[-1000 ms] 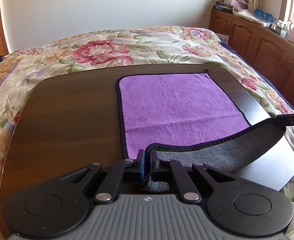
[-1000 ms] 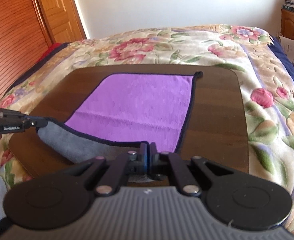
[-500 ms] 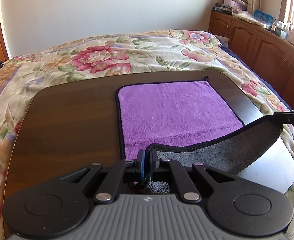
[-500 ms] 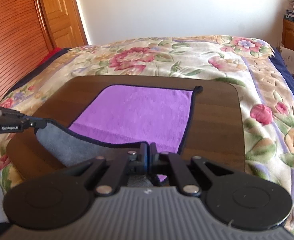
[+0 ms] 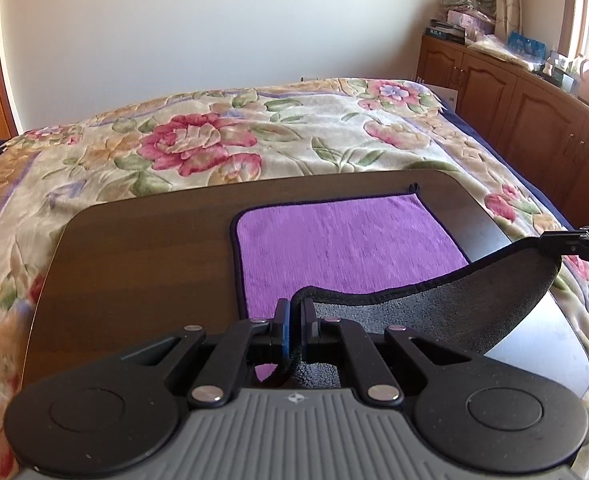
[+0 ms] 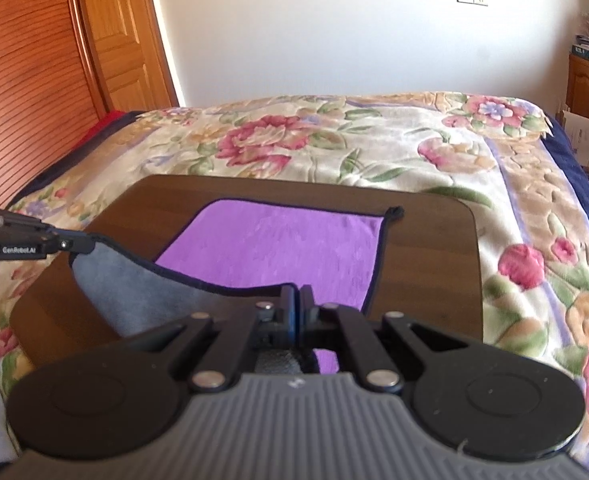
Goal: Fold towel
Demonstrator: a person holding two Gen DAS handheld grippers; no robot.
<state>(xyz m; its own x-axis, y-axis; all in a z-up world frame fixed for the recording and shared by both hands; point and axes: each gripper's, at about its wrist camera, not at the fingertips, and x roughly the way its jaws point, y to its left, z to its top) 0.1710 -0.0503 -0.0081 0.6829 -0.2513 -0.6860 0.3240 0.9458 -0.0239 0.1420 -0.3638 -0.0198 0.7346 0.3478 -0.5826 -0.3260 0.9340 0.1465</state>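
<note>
1. The left gripper (image 5: pixel 293 312) is pinched tight on a near corner of the towel (image 5: pixel 346 244).
2. The right gripper (image 6: pixel 297 300) pinches the other near corner.
3. The lifted edge shows grey; the purple rest lies ahead on the brown table (image 5: pixel 142 248).
4. White letters on the left gripper's side are too blurry to read.
5. A flowery blanket (image 5: pixel 198 144) surrounds the table.
</note>
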